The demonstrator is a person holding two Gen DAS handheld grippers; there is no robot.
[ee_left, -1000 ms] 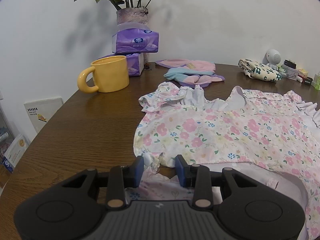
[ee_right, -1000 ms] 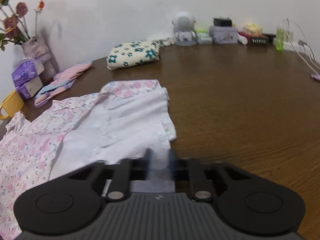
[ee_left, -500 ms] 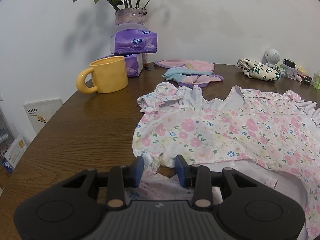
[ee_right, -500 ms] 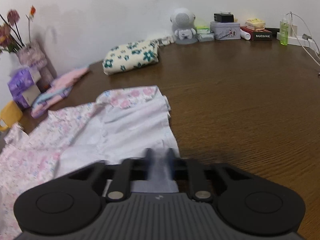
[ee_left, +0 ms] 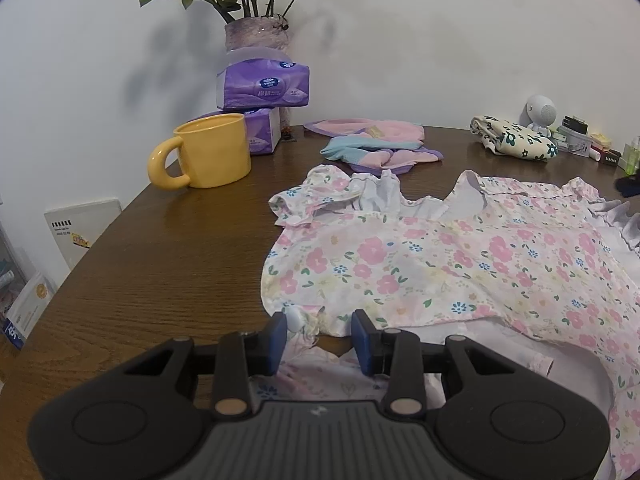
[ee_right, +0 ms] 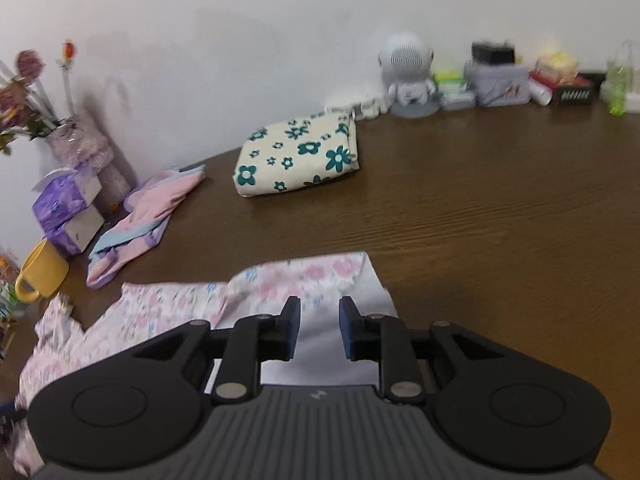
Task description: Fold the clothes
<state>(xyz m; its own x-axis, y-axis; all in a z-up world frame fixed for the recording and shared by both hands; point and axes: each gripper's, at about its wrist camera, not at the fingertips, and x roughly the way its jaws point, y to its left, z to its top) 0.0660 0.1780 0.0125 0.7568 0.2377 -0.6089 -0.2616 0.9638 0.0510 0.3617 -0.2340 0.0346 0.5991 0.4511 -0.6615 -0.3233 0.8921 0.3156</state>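
Note:
A pink floral dress [ee_left: 460, 264] lies partly folded on the brown wooden table [ee_left: 160, 264], its white inside showing along the near hem. My left gripper [ee_left: 320, 328] is open, its blue pads either side of a bunched hem corner at the dress's near left. In the right wrist view the dress [ee_right: 256, 292] lies below my right gripper [ee_right: 319, 316], which is open over the white lining, holding nothing.
A yellow mug [ee_left: 204, 152], purple tissue packs [ee_left: 262, 88] and a flower vase [ee_left: 256, 36] stand at back left. A folded pink-blue garment [ee_left: 372, 148] and a folded cream floral cloth [ee_right: 300, 156] lie behind. A white speaker figure [ee_right: 408, 72] and small boxes line the wall.
My right gripper opened, let go of the white hem and moved forward over the dress. My left gripper stays open at the hem corner with little motion.

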